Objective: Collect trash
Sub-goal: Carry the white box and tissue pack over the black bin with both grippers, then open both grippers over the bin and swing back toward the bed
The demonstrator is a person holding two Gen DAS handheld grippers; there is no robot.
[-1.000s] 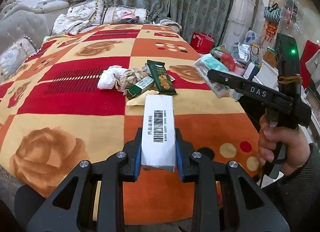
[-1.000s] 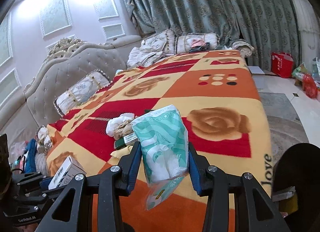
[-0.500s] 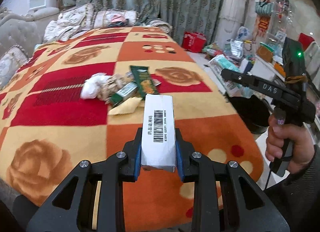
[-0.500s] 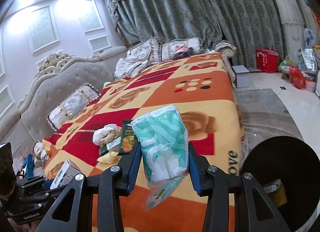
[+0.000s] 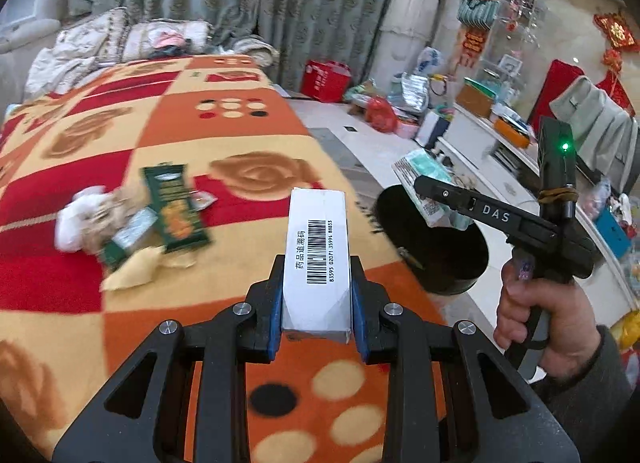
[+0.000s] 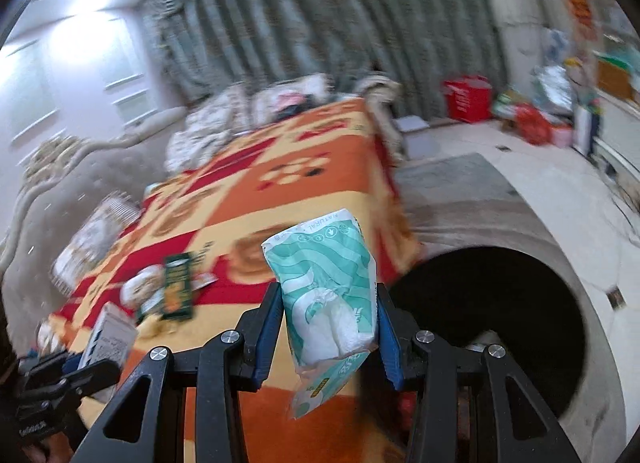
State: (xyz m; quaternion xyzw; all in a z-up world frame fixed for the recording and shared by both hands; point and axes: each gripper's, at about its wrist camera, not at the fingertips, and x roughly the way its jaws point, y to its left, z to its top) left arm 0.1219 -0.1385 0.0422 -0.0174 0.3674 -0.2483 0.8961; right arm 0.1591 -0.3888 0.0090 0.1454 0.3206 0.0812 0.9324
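your left gripper (image 5: 316,299) is clamped on a white medicine box (image 5: 316,251) with a barcode on its upper face; the blue pads press both long sides and the box juts forward along the fingers. your right gripper (image 6: 328,323) is closed on a teal-and-white tissue pack (image 6: 326,295), squeezed at its middle, with a loose flap of wrapper hanging below the jaws. neither set of jaws is wide; each is only as far apart as its load.

from the left wrist view, your right hand (image 5: 536,315) shows at the right, carrying that tissue pack over the near rim of the black bin (image 5: 440,255), which stands on the floor just off the bed's corner. in the right wrist view the bin's dark mouth (image 6: 492,319) sits just ahead and to the right of the pack.

the step in hand looks like the carry to the bin, both loads lifted clear of the patterned blanket (image 5: 240,123). next you'd want each piece centred over the opening before you release, the right one first since it seems nearer; the hanging flap could snag on a pad.

more trash waits on the blanket: a green snack wrapper (image 5: 174,207), crumpled white tissue (image 5: 76,219) beside it, a small green carton (image 5: 128,237) and a yellowish scrap (image 5: 136,271).
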